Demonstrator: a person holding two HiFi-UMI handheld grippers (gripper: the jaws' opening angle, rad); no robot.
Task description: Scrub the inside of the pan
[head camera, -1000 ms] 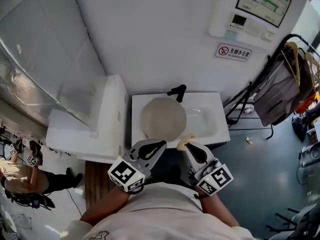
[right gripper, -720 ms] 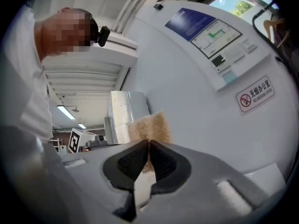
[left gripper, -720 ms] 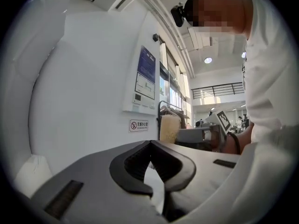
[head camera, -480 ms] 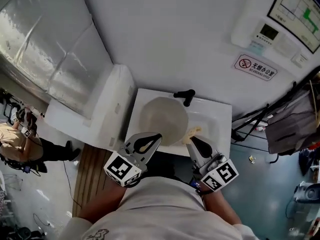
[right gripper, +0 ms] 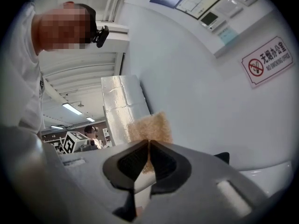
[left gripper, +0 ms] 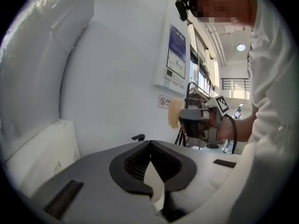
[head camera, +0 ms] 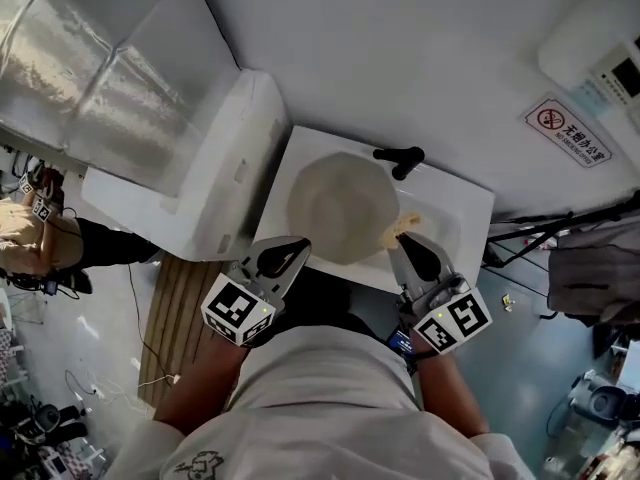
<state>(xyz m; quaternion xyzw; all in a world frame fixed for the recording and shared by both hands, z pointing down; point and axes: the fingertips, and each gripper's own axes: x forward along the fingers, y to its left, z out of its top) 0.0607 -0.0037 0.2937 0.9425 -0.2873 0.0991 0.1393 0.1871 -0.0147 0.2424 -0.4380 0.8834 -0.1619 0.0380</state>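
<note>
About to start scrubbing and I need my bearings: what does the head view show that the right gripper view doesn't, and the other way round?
Head view only: the pan lying in the sink. Right gripper view only: the right gripper, its tongs pinched shut on the sponge. Both: the sponge, black faucet, no-smoking sign.

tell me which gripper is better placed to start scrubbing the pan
Right. The right gripper is shut on the sponge, beside the right edge of the pan. The left gripper is shut with nothing in it, so it could at most steady the pan.
</note>
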